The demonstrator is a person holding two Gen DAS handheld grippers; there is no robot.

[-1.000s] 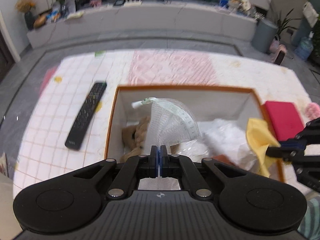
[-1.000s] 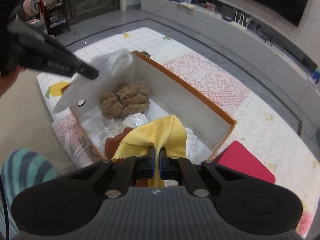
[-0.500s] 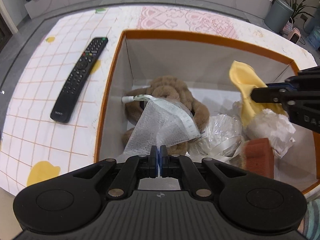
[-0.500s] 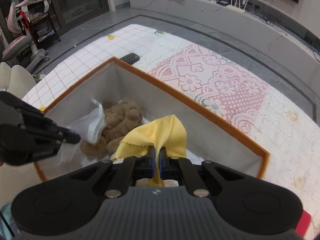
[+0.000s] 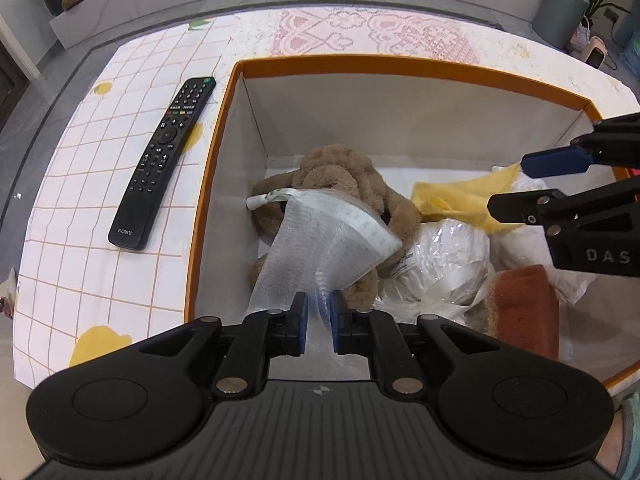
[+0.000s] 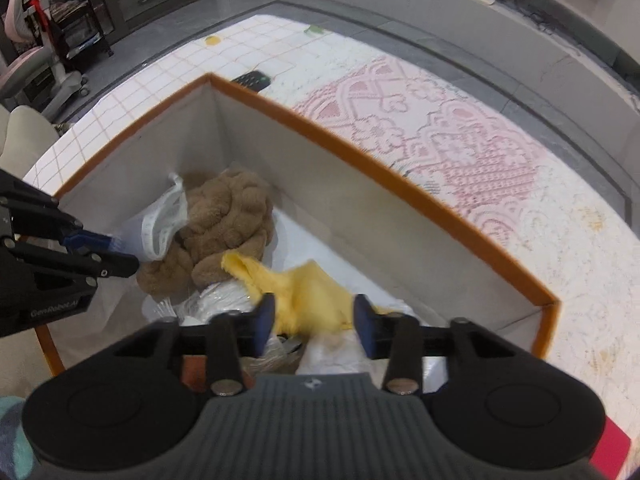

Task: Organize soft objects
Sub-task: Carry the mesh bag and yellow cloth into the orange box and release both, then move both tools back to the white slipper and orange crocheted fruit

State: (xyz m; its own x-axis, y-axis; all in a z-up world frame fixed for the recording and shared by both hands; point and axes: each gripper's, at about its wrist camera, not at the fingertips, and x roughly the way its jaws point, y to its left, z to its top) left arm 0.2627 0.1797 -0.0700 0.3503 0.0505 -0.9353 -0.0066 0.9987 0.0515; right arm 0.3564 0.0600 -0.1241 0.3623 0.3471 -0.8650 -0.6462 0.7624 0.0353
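An orange-rimmed box [image 5: 216, 136] [image 6: 400, 176] holds a brown plush toy [image 5: 344, 184] [image 6: 228, 216], a yellow cloth [image 5: 460, 204] [image 6: 304, 292], white plastic bags [image 5: 440, 260] and a rust-coloured sponge [image 5: 524, 308]. My left gripper [image 5: 319, 322] is open low inside the box; a white mesh bag [image 5: 324, 248] lies loose between its fingers, draped on the plush. My right gripper [image 6: 314, 326] is open just above the yellow cloth, which lies loose in the box. Each gripper shows in the other view: the right one [image 5: 536, 188], the left one [image 6: 100, 254].
A black remote control [image 5: 164, 160] lies on the checked tablecloth [image 5: 80, 200] left of the box. A pink lace mat [image 6: 460, 140] lies beyond the box. A red flat object [image 6: 616, 444] sits at the right. Grey benches and a bin [image 5: 560, 4] stand behind.
Both grippers have opened. The left one let go of the mesh bag onto the plush toy; the right one dropped the yellow cloth into the box. Both sit lower in the box.
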